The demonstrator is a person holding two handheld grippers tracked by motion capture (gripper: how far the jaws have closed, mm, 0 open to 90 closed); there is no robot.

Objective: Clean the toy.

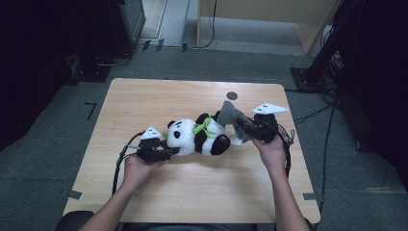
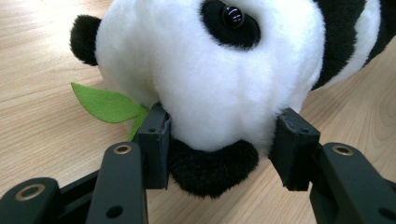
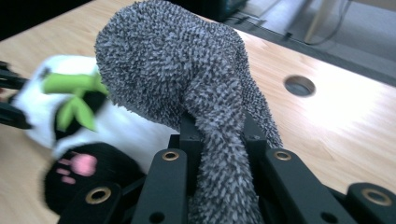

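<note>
While my left gripper (image 2: 219,144) clamps the panda (image 1: 197,136) head, I keep the right gripper (image 3: 219,140) pinching the grey sock (image 3: 187,70) firmly, lifting clear rightward.

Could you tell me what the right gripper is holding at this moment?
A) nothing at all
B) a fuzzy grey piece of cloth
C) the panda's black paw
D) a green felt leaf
B: in the right gripper view the right gripper is shut on the fuzzy grey cloth, which rises up between its jaws, while the plush panda lies apart on the table beside it.
</note>
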